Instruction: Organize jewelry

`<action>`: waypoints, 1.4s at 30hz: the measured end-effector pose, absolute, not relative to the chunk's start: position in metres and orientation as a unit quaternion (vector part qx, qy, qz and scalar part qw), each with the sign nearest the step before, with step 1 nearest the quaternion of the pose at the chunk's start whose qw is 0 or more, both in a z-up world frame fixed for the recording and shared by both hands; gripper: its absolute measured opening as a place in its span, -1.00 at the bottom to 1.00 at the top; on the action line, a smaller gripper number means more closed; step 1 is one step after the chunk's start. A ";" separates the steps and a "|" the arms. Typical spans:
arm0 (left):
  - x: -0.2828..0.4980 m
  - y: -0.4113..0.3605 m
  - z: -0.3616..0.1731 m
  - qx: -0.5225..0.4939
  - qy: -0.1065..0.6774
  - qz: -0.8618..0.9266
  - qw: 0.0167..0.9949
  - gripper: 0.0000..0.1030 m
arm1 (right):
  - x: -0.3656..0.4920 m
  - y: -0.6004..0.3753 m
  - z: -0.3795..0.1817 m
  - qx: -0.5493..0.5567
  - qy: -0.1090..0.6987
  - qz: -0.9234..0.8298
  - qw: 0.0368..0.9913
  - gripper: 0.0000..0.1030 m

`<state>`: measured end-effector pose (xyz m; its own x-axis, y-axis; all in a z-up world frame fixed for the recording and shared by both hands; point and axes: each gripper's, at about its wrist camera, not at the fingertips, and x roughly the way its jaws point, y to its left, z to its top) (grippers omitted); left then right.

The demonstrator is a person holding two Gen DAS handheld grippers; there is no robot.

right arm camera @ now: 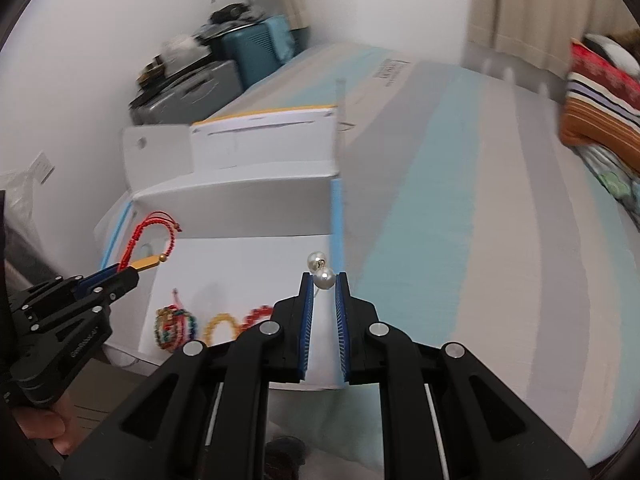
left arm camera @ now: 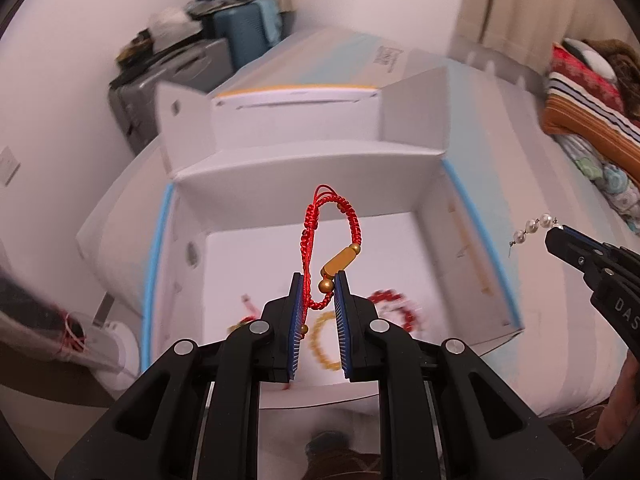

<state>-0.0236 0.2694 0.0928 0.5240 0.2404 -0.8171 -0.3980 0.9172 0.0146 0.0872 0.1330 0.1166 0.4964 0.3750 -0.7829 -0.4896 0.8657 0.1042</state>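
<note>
We hold the red braided bracelet (left arm camera: 330, 240) in our left gripper (left arm camera: 318, 280), its jaws pinching the cord near the gold tube bead, the loop standing up above the open white box (left arm camera: 304, 184). Our right gripper (right arm camera: 323, 280) has its jaws pinched on a short strand of pearls (right arm camera: 322, 272), poised over the box's right wall, above the striped bed (right arm camera: 460, 220) that carries the box.

To place well, we judge it best to bring each piece down over a bare patch of the box floor, away from what already lies near its front edge, and to part the jaws only when the piece is low, so the cord does not snag on the ribbed pads.

Counting: two pieces in the air, one per gripper. On the box floor we make out three: a multicoloured bead bracelet (right arm camera: 176, 326), a yellow bead bracelet (right arm camera: 220, 328) and a red bead bracelet (left arm camera: 394, 306). Blur may hide smaller bits.
</note>
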 end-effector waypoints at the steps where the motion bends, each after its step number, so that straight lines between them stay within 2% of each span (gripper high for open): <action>1: -0.025 0.273 0.089 -0.090 0.455 0.187 0.866 -0.72 | 0.085 0.141 0.113 -0.070 0.437 0.254 0.860 -0.80; 14: -0.034 0.325 0.031 -0.118 0.498 0.203 0.835 -0.71 | 0.081 0.211 0.042 -0.121 0.495 0.261 0.820 -0.80; 19: -0.034 0.335 0.012 -0.122 0.514 0.203 0.824 -0.61 | 0.085 0.222 0.028 -0.120 0.508 0.255 0.814 -0.74; 21: -0.034 0.337 0.010 -0.123 0.514 0.207 0.823 -0.57 | 0.084 0.219 0.029 -0.116 0.506 0.254 0.816 -0.45; 22: -0.035 0.338 0.010 -0.124 0.512 0.209 0.824 -0.48 | 0.083 0.219 0.030 -0.116 0.503 0.250 0.819 -0.16; 23: -0.036 0.337 0.012 -0.126 0.508 0.210 0.826 -0.33 | 0.081 0.217 0.033 -0.115 0.496 0.247 0.825 0.00; 24: -0.038 0.337 0.016 -0.128 0.502 0.212 0.828 -0.23 | 0.079 0.215 0.036 -0.113 0.492 0.248 0.827 0.04; 25: -0.040 0.338 0.019 -0.129 0.498 0.214 0.831 0.02 | 0.077 0.214 0.039 -0.110 0.489 0.249 0.829 0.15; 26: -0.042 0.337 0.023 -0.128 0.489 0.216 0.835 0.24 | 0.073 0.212 0.045 -0.106 0.483 0.247 0.833 0.35; 29: -0.051 0.329 0.039 -0.114 0.466 0.225 0.848 0.46 | 0.063 0.200 0.062 -0.097 0.455 0.236 0.853 0.68; 32: -0.064 0.320 0.054 -0.114 0.441 0.222 0.862 0.75 | 0.052 0.187 0.078 -0.083 0.438 0.232 0.865 0.83; 34: -0.075 0.312 0.064 -0.109 0.422 0.222 0.872 0.88 | 0.043 0.178 0.086 -0.074 0.427 0.227 0.872 0.85; 42: -0.112 0.291 0.076 -0.112 0.397 0.227 0.882 0.89 | 0.011 0.154 0.100 -0.076 0.394 0.215 0.891 0.85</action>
